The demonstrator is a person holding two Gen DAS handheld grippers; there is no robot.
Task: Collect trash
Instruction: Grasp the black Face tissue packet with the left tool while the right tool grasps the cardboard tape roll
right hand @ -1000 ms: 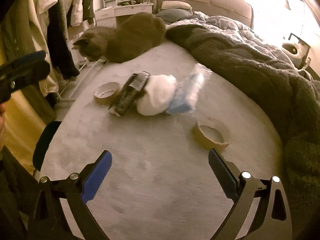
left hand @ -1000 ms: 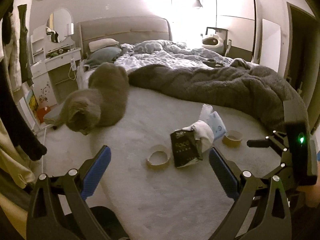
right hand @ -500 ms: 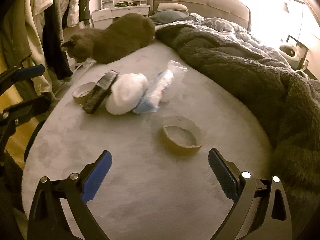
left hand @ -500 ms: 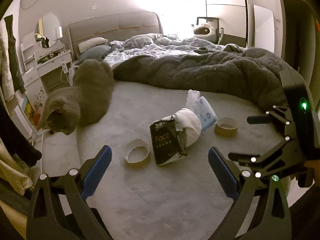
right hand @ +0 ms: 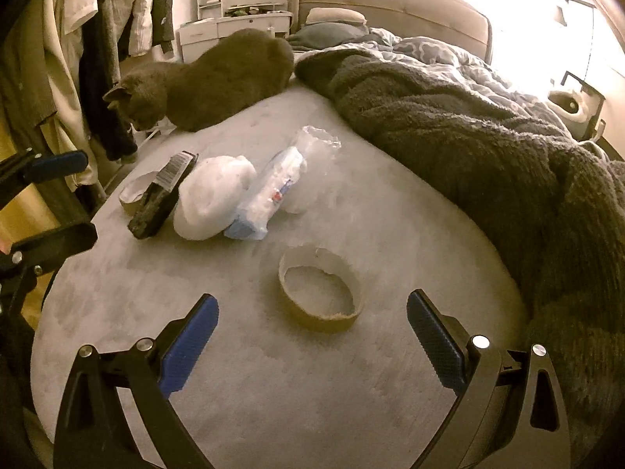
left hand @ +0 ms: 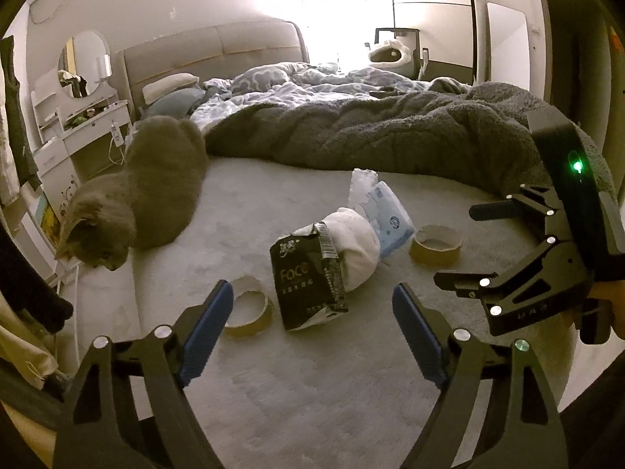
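Bed sheet ahead, trash lying near the cat (left hand: 136, 191): our left gripper (left hand: 312, 324) is closing, nothing between its jaws, over the black pack (left hand: 308, 285), right gripper (right hand: 312, 336) apart around the tape core (right hand: 320, 293), so we should pinch low and square.

Bed (right hand: 351, 391) carried everything; pale grey sheet bare toward the near end. Dark fleecy blanket (right hand: 488, 148) heaped along one side, patterned duvet (left hand: 304, 86) behind it, pillows (left hand: 168, 84) at the headboard. Grey cat (left hand: 156, 187) crouched at the bed's edge, head over the side. Mid-sheet lay a cluster, touching: black packet (left hand: 308, 281), white bundle (left hand: 357, 246), clear-wrapped blue-and-white pack (left hand: 384, 215). One cardboard tape ring (left hand: 248, 306) just beside the packet; a second ring (right hand: 320, 293) lay apart, nearer the blanket
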